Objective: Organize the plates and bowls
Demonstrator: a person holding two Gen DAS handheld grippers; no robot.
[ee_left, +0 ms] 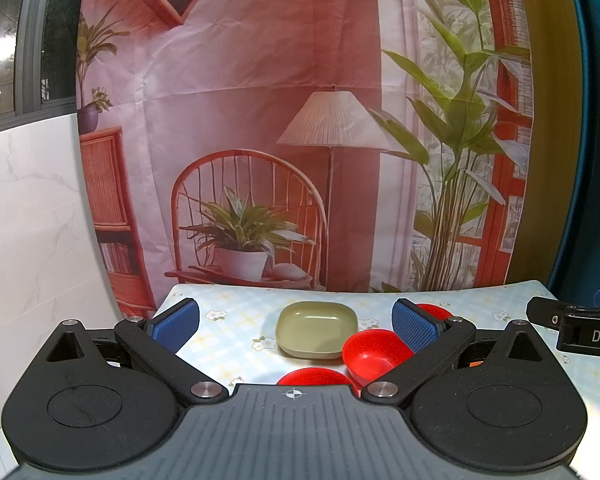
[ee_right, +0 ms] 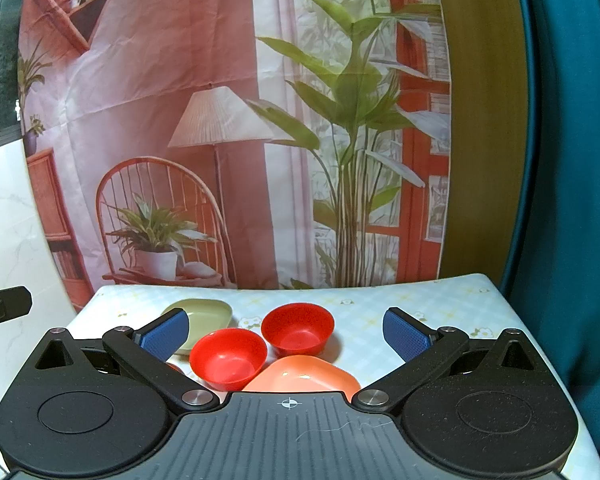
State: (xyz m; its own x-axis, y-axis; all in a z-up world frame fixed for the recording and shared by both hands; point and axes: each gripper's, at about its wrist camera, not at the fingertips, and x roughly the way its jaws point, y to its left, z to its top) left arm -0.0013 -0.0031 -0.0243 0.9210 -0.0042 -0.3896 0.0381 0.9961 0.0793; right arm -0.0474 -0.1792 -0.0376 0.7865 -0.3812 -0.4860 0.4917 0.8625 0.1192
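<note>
Both the left tool (ee_left: 296, 326) and the right tool (ee_right: 286, 334) are spread wide, grasping nothing. The green dish (ee_right: 208, 312), two red bowls (ee_right: 228, 356) (ee_right: 298, 328) and orange dish (ee_right: 304, 376) sit empty mid-surface (ee_right: 440, 296), whose right edge is bare.

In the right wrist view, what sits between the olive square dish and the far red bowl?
Only bare floral tablecloth separates the olive dish from the far red bowl in the right wrist view; the nearer red bowl sits in front of that gap.

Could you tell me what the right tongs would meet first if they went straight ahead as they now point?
Probably the salmon-pink square plastic plate just ahead of the open right tongs, though depth is unclear.
</note>
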